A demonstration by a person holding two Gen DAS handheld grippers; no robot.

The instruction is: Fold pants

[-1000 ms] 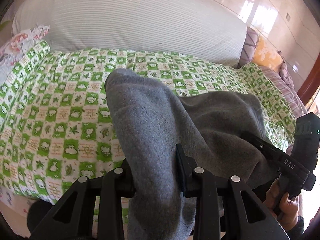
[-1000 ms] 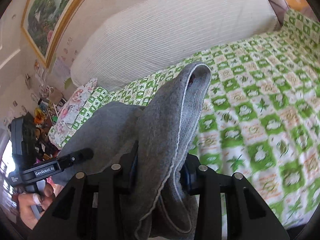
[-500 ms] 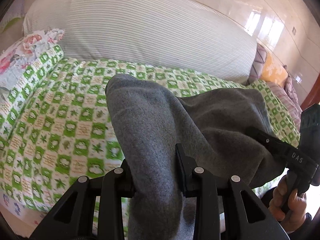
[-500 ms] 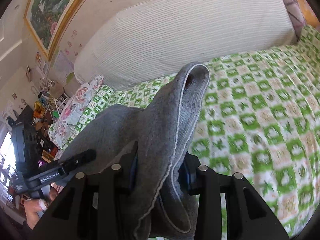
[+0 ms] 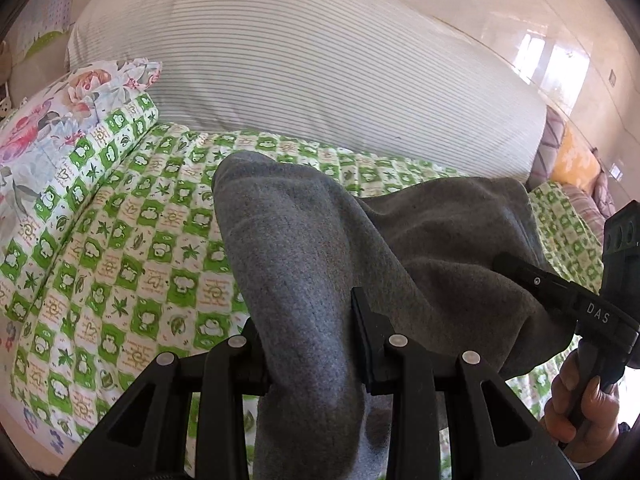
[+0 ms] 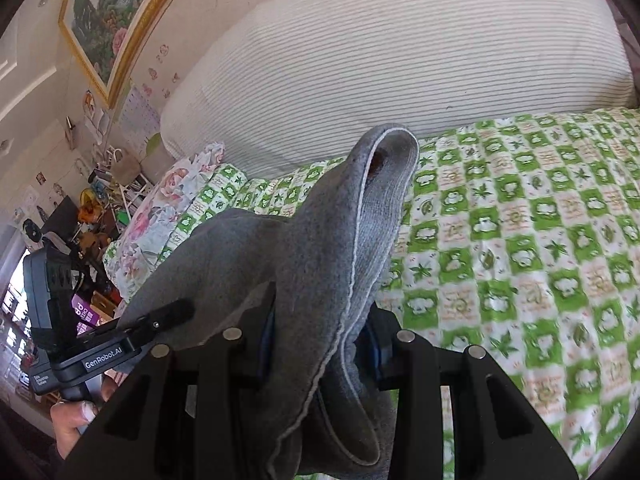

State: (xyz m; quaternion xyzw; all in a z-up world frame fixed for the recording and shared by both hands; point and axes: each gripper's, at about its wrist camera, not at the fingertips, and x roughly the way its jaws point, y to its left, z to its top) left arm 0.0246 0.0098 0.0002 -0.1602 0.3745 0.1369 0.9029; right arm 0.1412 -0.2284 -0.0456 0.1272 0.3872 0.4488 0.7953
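The grey fleece pants (image 5: 320, 264) hang in the air between both grippers, above the green-and-white checkered bedspread (image 5: 120, 248). My left gripper (image 5: 308, 344) is shut on a thick bunch of the grey cloth that rises between its fingers. My right gripper (image 6: 320, 344) is shut on another part of the pants (image 6: 344, 240), where a hemmed edge folds over at the top. The right gripper (image 5: 560, 292) also shows at the right of the left wrist view, and the left gripper (image 6: 132, 336) at the lower left of the right wrist view, each held by a hand.
A large white striped bolster (image 5: 320, 68) lies along the back of the bed against the wall. A floral pillow (image 5: 52, 120) sits at the bed's left end. A cluttered shelf (image 6: 100, 208) and a framed picture (image 6: 116, 12) stand beyond it. Patterned cushions (image 5: 580, 168) lie at the right.
Both grippers have carried the pants sideways over the bed; the floral pillow and the bed's left end have come further into view. The grips on the cloth look unchanged.
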